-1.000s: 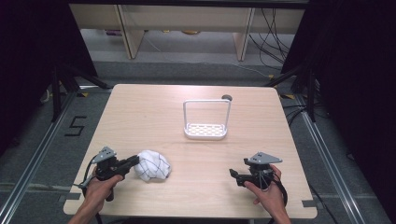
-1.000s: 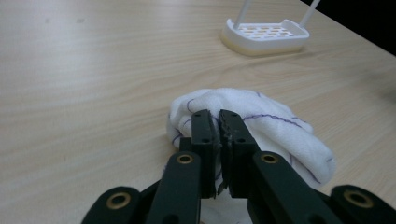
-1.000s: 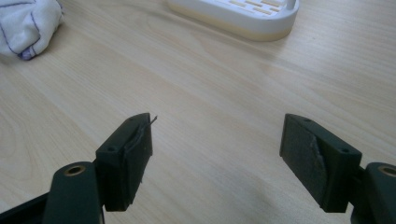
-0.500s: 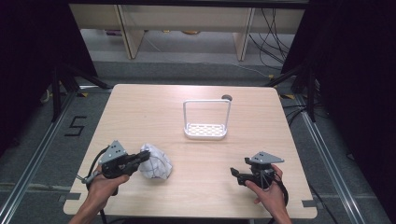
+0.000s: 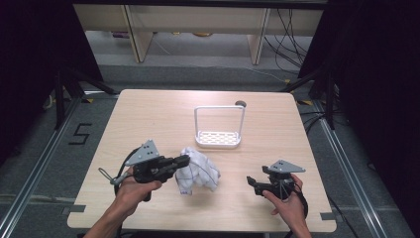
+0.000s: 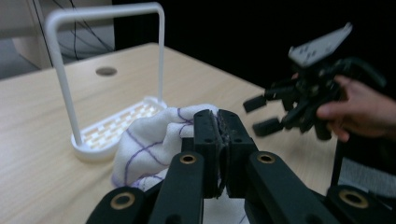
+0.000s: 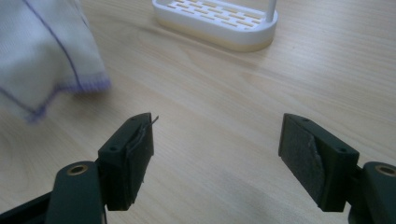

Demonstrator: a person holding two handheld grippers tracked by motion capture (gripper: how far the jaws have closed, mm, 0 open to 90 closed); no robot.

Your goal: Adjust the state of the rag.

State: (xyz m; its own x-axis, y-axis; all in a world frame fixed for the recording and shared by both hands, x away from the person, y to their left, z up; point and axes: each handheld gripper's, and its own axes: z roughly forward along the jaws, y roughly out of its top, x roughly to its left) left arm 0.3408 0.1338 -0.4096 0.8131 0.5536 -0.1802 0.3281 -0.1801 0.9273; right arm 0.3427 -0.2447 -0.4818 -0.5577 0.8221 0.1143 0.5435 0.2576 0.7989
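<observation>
Left claw (image 5: 184,160) clamped on cloth (image 5: 200,171); right claw (image 5: 253,184) agape.

The left tongs (image 5: 184,160) are held level in a raised hand, jaws clamped together; the right tongs (image 5: 252,184) are held low, jaws spread apart.

high: above table (image 5: 148,114), looking forward-down | tong cameras: close, low | shared: white rack (image 5: 218,139)
</observation>
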